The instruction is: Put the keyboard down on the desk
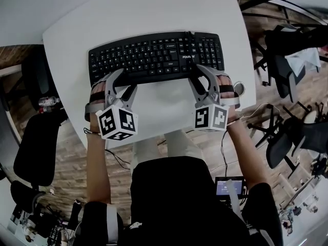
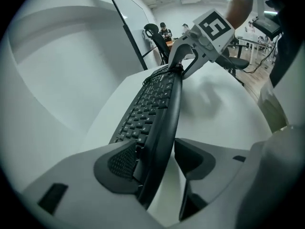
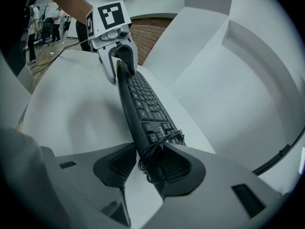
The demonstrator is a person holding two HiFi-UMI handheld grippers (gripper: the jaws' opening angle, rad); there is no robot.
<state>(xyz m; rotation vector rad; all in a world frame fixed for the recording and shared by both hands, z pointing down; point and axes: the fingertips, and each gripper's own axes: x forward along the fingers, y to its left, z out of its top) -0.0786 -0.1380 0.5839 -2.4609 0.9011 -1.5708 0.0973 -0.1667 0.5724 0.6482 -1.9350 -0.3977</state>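
Note:
A black keyboard (image 1: 154,55) lies across the white desk (image 1: 169,109), keys up; whether its near edge touches the top I cannot tell. My left gripper (image 1: 125,81) is at its near left edge. In the left gripper view the keyboard (image 2: 155,106) runs between the jaws of that gripper (image 2: 159,159): one pad is against the keys, the other stands clear, so it is open. My right gripper (image 1: 201,75) is at the near right edge. In the right gripper view both pads of that gripper (image 3: 147,163) press on the keyboard (image 3: 140,101) and its coiled cable (image 3: 159,142).
A small round fitting (image 1: 239,88) sits at the desk's right edge. Black office chairs stand on the wood floor to the left (image 1: 36,147) and to the right (image 1: 294,137). A small screen (image 1: 229,186) and loose cables hang near the person's right side.

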